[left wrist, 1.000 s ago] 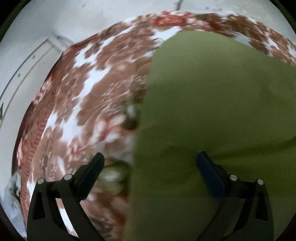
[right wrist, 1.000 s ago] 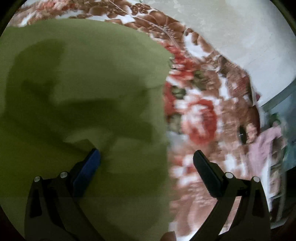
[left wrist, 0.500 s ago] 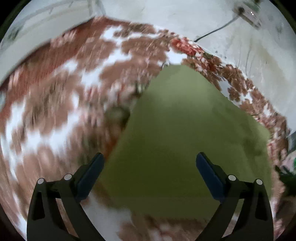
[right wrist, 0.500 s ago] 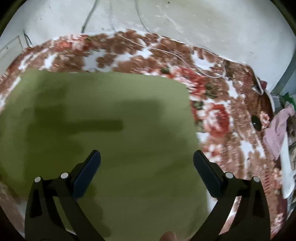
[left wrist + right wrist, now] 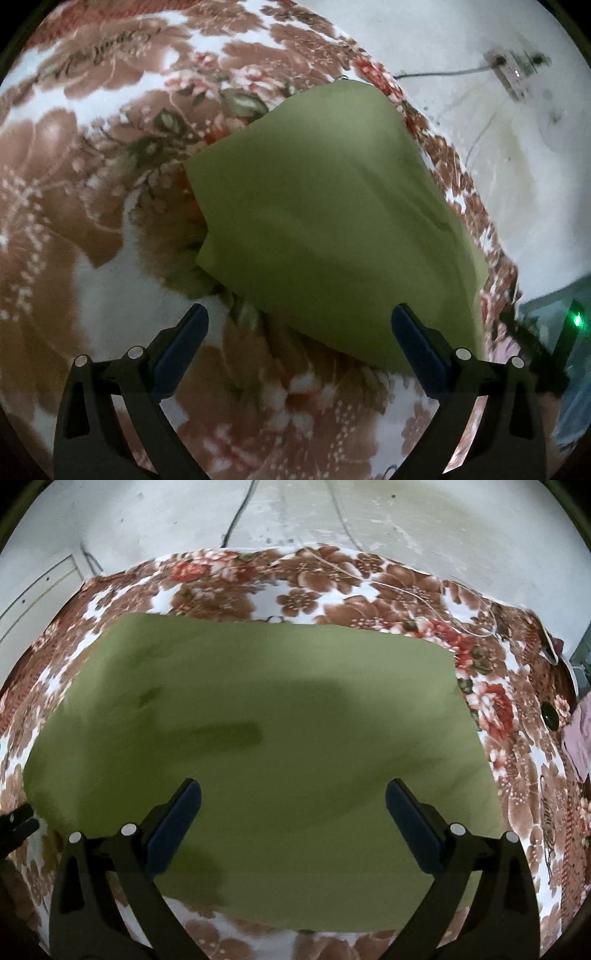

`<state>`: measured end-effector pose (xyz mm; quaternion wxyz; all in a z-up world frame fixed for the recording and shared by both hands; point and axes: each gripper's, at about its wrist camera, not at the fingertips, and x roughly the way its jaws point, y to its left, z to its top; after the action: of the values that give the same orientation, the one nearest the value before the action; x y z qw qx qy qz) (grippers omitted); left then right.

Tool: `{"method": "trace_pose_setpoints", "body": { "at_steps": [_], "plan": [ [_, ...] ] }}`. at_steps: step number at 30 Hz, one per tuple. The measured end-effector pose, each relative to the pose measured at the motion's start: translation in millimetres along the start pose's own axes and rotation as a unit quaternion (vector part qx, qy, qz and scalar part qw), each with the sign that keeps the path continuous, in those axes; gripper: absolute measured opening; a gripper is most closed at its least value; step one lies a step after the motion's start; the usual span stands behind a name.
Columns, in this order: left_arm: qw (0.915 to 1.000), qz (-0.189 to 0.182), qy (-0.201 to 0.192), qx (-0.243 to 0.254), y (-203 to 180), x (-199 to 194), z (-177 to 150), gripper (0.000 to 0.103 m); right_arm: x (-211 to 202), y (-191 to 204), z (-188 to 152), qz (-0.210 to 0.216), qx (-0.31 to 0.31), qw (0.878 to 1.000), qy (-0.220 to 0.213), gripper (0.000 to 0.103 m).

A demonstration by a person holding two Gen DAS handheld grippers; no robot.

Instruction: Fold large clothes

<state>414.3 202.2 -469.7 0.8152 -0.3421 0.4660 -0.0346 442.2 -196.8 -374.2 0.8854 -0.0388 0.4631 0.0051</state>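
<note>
An olive-green cloth (image 5: 280, 738) lies folded into a broad flat rectangle on a floral brown, red and white blanket (image 5: 332, 587). In the right wrist view my right gripper (image 5: 293, 805) hovers open above the cloth's near half, nothing between its fingers. In the left wrist view the same cloth (image 5: 332, 221) appears as a slanted panel, and my left gripper (image 5: 299, 332) stands open over its near edge, empty. The other gripper's dark tip (image 5: 14, 825) shows at the left edge of the right wrist view.
The blanket (image 5: 92, 166) covers a bed against a pale wall (image 5: 369, 517). A cable (image 5: 236, 517) runs down the wall and a thin cord (image 5: 424, 594) lies on the blanket. A power strip (image 5: 511, 72) hangs on the wall. Pink fabric (image 5: 578, 731) sits at the right.
Both grippers have drawn back and up from the cloth, so the whole folded rectangle now shows. The left view has swung rightward towards the wall. Both stay open.
</note>
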Motion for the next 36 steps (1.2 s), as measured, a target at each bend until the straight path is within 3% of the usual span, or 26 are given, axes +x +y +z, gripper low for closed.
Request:
{"method": "trace_pose_setpoints", "body": {
  "at_steps": [5, 14, 17, 21, 23, 25, 27, 32, 33, 34, 36],
  "plan": [
    [0.9996, -0.023, -0.014, -0.004, 7.9, 25.0, 13.3, 0.097, -6.1, 30.0, -6.2, -0.005, -0.041, 0.999, -0.01, 0.098],
    [0.9968, -0.064, -0.036, -0.031, -8.1, 49.5, 44.2, 0.097, -1.4, 53.8, -7.1, -0.002, -0.048, 0.999, -0.008, 0.098],
    [0.9966, -0.068, -0.045, -0.013, -16.2, 43.6, 36.4, 0.097, 0.7, 55.6, -5.3, -0.003, -0.042, 0.999, -0.006, 0.098],
    [0.9974, -0.069, -0.023, -0.001, -18.4, 46.6, 4.8, 0.097, 7.4, 58.3, -6.3, -0.009, -0.041, 0.999, 0.002, 0.098],
    [0.9976, -0.049, -0.032, 0.036, -26.3, 49.9, -6.3, 0.097, 12.1, 57.1, -7.2, -0.021, -0.04, 0.999, 0.01, 0.098],
    [0.9971, -0.039, -0.045, 0.047, -34.1, 51.0, -2.2, 0.097, 15.8, 54.2, -8.1, -0.028, -0.034, 0.999, 0.018, 0.098],
    [0.9952, -0.056, -0.069, 0.041, -42.2, 47.6, 14.1, 0.097, 19.9, 49.2, -9.1, -0.036, -0.025, 0.999, 0.028, 0.098],
    [0.9935, -0.088, -0.066, 0.03, -51.3, 60.5, 32.0, 0.097, 29.9, 41.0, -12.6, -0.04, -0.006, 0.998, 0.046, 0.098],
    [0.9946, -0.08, -0.061, 0.029, -45.9, 64.6, 30.6, 0.093, 30.9, 40.3, -12.7, -0.041, -0.005, 0.998, 0.048, 0.098],
    [0.9958, -0.071, -0.053, 0.02, -38.1, 67.4, 30.0, 0.073, 31.1, 39.6, -12.9, -0.043, -0.002, 0.998, 0.049, 0.098],
    [0.9948, -0.089, -0.045, -0.022, -14.0, 66.8, 31.8, 0.052, 28.3, 36.2, -12.9, -0.054, 0.008, 0.997, 0.047, 0.098]
  ]
}}
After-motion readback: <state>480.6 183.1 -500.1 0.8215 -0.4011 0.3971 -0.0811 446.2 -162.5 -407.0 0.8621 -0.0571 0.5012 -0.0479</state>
